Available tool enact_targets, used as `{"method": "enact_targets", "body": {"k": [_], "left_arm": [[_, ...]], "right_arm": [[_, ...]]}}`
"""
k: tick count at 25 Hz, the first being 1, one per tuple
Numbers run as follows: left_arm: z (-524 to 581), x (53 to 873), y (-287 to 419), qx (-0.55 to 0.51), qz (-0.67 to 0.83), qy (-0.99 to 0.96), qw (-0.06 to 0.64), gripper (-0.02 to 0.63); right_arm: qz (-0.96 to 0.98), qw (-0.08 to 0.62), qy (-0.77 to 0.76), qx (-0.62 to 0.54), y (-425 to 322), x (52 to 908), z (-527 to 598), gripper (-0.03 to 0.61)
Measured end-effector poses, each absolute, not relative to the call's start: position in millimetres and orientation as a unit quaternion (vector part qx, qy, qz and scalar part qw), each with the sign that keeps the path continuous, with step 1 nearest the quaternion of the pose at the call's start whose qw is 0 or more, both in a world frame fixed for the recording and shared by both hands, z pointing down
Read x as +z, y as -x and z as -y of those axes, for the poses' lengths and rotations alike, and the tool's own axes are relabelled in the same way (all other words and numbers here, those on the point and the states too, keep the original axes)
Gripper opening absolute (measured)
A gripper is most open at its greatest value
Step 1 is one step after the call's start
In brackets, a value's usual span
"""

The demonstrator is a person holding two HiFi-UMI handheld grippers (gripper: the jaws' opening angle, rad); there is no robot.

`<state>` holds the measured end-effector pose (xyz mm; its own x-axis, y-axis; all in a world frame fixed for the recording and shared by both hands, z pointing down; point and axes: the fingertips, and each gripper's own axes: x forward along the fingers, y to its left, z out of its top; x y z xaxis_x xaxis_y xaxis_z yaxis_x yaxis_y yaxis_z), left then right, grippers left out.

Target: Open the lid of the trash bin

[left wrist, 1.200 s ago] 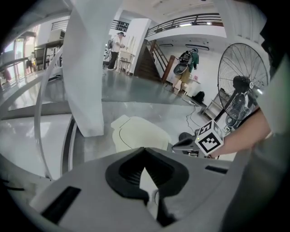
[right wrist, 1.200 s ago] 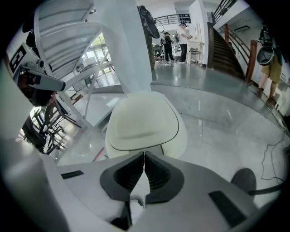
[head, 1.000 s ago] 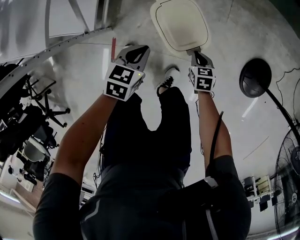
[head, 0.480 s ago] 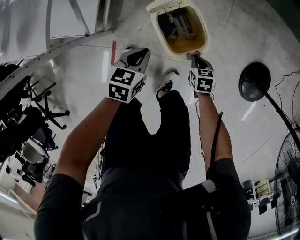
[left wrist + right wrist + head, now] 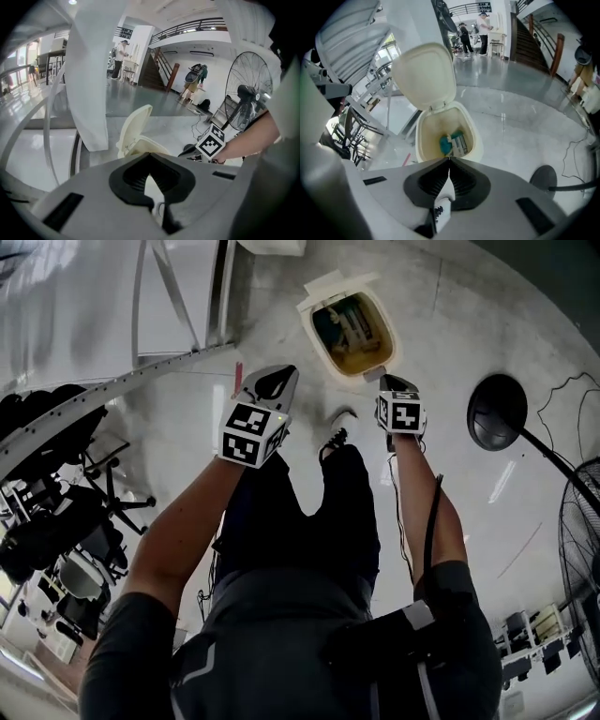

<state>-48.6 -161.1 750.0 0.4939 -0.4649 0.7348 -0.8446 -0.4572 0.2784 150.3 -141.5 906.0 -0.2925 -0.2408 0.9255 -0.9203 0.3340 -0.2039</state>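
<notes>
Down on the floor in the head view, seeing the trash bin, lid flipped up, just past the right gripper. Left gripper view: left gripper closed on nothing, bin ahead, apart. Right gripper view: closed empty too, bin just beyond; probably light stiff plastic, grab the front lip.

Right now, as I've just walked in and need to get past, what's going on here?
A person stands over a cream trash bin with a gripper in each hand. The bin's lid is tipped up and open, and teal and white packaging lies inside. The right gripper is close to the bin's near rim with its jaws together, holding nothing. The left gripper is off to the side, also shut and empty. The lid looks fully open.
</notes>
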Motion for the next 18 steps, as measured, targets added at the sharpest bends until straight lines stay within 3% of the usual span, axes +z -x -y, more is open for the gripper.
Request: {"method": "enact_targets", "body": {"k": [7, 14, 18], "left_arm": [[182.6, 633.1, 47.7, 0.226, 0.404, -0.832, 0.307, 0.008], [200.5, 530.7, 36.1, 0.214, 0.351, -0.881, 0.236, 0.008], [203.5, 481.0, 28.9, 0.192, 0.333, -0.899, 0.210, 0.008]], "right_arm": [[0.729, 0.343, -0.465, 0.367, -142.7, 754.3, 160.9, 0.028], [0.730, 0.352, -0.505, 0.298, -146.4, 642.3, 166.2, 0.028], [0.743, 0.317, -0.515, 0.287, -144.8, 589.3, 163.7, 0.028]]}}
